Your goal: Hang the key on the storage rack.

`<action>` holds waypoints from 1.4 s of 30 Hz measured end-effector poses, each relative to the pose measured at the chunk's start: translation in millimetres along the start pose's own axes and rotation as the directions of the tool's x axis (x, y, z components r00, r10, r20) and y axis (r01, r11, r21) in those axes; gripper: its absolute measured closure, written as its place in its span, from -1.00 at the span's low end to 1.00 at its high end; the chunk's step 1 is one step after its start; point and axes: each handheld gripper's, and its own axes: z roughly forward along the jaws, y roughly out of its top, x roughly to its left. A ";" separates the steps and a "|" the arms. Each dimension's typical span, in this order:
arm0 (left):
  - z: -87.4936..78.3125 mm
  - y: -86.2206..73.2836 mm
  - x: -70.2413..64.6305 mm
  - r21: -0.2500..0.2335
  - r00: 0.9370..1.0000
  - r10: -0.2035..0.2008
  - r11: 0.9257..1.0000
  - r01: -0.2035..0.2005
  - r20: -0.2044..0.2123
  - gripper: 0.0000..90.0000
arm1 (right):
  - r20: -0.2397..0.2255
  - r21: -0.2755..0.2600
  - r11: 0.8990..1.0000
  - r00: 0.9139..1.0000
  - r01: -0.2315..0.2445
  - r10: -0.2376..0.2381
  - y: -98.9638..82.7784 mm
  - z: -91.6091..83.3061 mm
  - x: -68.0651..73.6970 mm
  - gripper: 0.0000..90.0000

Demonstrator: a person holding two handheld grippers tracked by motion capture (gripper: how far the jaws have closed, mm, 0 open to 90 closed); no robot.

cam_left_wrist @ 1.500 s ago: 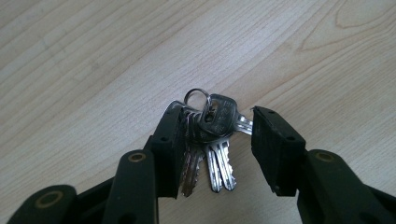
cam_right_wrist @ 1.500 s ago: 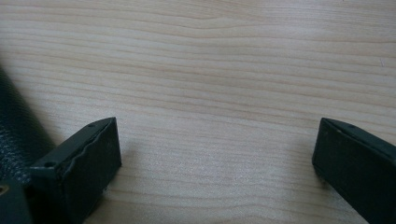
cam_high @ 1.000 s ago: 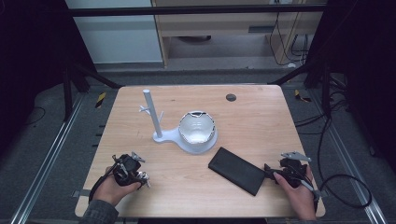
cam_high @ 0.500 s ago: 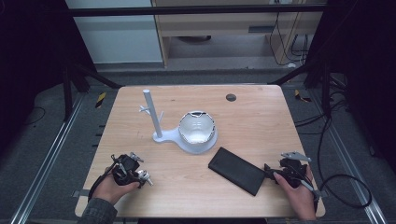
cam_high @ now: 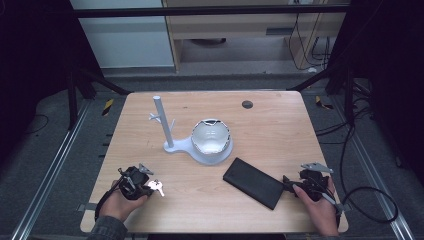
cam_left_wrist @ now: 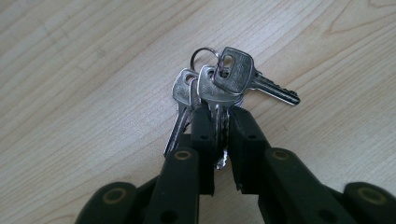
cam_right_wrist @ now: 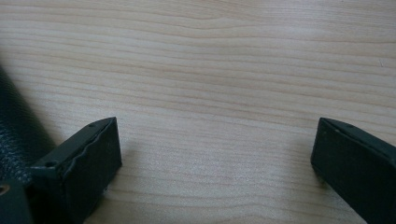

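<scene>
Your left gripper (cam_left_wrist: 218, 135) has just been closing and now pinches one bunch of three keys (cam_left_wrist: 219, 86) at the near left of the table (cam_high: 280, 125), while your right gripper (cam_right_wrist: 215, 149) stands open beside one black case (cam_high: 253, 182).

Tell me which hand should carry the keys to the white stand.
Left. The left gripper has just closed on the keys, nearer the white stand. The right gripper is open beside the black case.
</scene>
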 end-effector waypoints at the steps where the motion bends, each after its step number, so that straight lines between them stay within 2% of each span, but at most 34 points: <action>1: -0.8 0.0 -1.3 0.002 1.000 0.005 1.000 -0.005 0.002 0.87 | 0.000 0.000 1.000 1.000 0.000 0.000 0.0 0.0 0.0 -0.96; 2: -0.3 -0.2 -2.5 0.013 1.000 0.017 1.000 -0.017 0.006 0.87 | 0.000 0.000 1.000 1.000 0.001 -0.001 0.0 0.0 0.0 -0.96; 8: 1.3 0.4 -4.5 0.023 1.000 0.021 1.000 -0.021 -0.004 0.87 | 0.000 0.000 1.000 1.000 0.001 -0.001 0.0 0.0 0.0 -0.96; 10: -0.3 0.3 -4.7 0.014 1.000 0.021 1.000 -0.020 -0.020 0.87 | -0.001 0.000 1.000 1.000 0.001 -0.001 0.0 0.0 -0.1 -0.95; 15: -7.4 -1.9 -5.4 -0.017 1.000 0.009 1.000 -0.009 -0.020 0.88 | -0.005 -0.001 1.000 1.000 0.003 -0.003 0.2 0.2 -0.2 -0.95; 17: -12.1 -1.8 -5.3 -0.033 1.000 0.011 0.999 -0.011 -0.006 0.98 | -0.005 -0.001 1.000 1.000 0.003 -0.003 0.2 0.1 -0.2 -0.95; 18: -14.0 -1.7 -5.7 -0.037 1.000 0.010 0.999 -0.010 -0.012 1.00 | -0.005 -0.001 1.000 1.000 0.003 -0.003 0.2 0.1 -0.2 -0.95; 22: -12.3 0.0 -3.3 -0.011 1.000 0.020 1.000 -0.020 -0.008 1.00 | -0.004 -0.001 1.000 1.000 0.001 -0.001 0.2 0.1 0.0 -0.95; 26: -15.0 2.1 -3.2 -0.026 1.000 0.022 0.999 -0.022 -0.014 1.00 | -0.005 -0.001 1.000 1.000 0.004 -0.004 0.1 0.1 -0.1 -0.95; 32: -35.6 11.7 -0.3 -0.053 0.999 0.043 0.998 -0.043 -0.003 1.00 | -0.004 -0.002 1.000 1.000 0.002 -0.002 0.2 0.2 0.1 -0.95; 37: -64.3 30.6 7.6 -0.077 0.997 0.072 0.994 -0.072 -0.006 1.00 | -0.004 -0.002 1.000 1.000 0.002 -0.002 0.3 0.3 0.1 -0.95; 39: -75.8 38.5 11.8 -0.093 0.997 0.075 0.993 -0.074 0.008 1.00 | -0.004 -0.001 1.000 1.000 -0.003 0.003 0.4 0.3 0.5 -0.95; 42: -92.4 50.2 16.4 -0.102 0.996 0.086 0.991 -0.086 -0.005 1.00 | -0.005 0.000 1.000 1.000 -0.004 0.004 0.5 0.3 0.7 -0.95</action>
